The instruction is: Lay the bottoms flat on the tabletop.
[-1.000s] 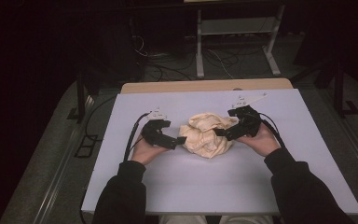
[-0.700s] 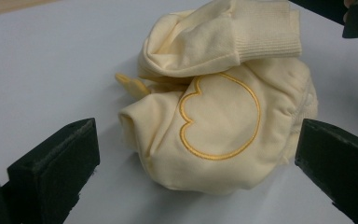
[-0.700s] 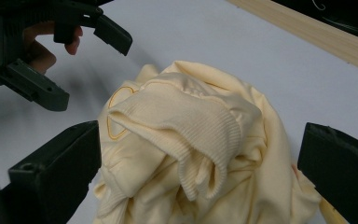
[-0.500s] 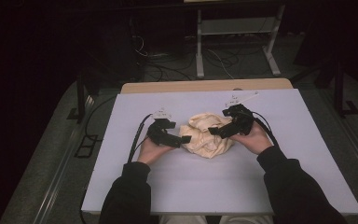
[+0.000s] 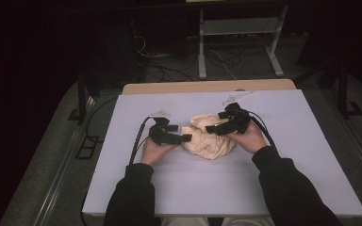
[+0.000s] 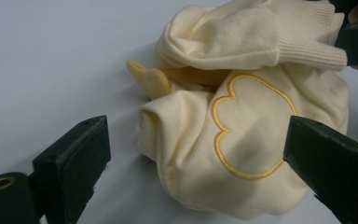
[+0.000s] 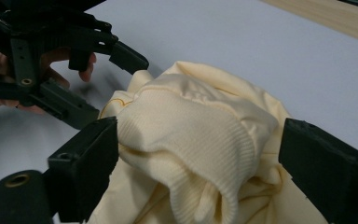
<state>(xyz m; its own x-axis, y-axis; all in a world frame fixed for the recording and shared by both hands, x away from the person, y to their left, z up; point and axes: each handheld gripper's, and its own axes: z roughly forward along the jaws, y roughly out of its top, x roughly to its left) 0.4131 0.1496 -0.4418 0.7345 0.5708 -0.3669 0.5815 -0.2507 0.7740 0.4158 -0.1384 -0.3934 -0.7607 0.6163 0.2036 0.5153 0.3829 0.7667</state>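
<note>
A crumpled cream-yellow sweatshirt (image 5: 210,136) lies bunched in the middle of the white table (image 5: 217,188). In the left gripper view an embroidered yellow outline (image 6: 242,130) shows on the cloth, and a ribbed cuff (image 6: 307,46) lies on top. My left gripper (image 5: 181,136) is open at the bundle's left side, its jaws wide on either side of the cloth (image 6: 214,154). My right gripper (image 5: 213,128) is open at the bundle's upper right, its jaws spread around the ribbed cuff (image 7: 191,140). The left gripper (image 7: 100,81) shows across the bundle in the right gripper view.
A wooden strip (image 5: 207,87) runs along the table's far edge. Black cables (image 5: 139,136) trail from both grippers over the tabletop. Beyond the table, a metal frame (image 5: 238,42) and cables lie on the dark floor.
Both grippers have moved forward and inward, closing in on the sweatshirt from either side. The bundle itself has barely shifted.
</note>
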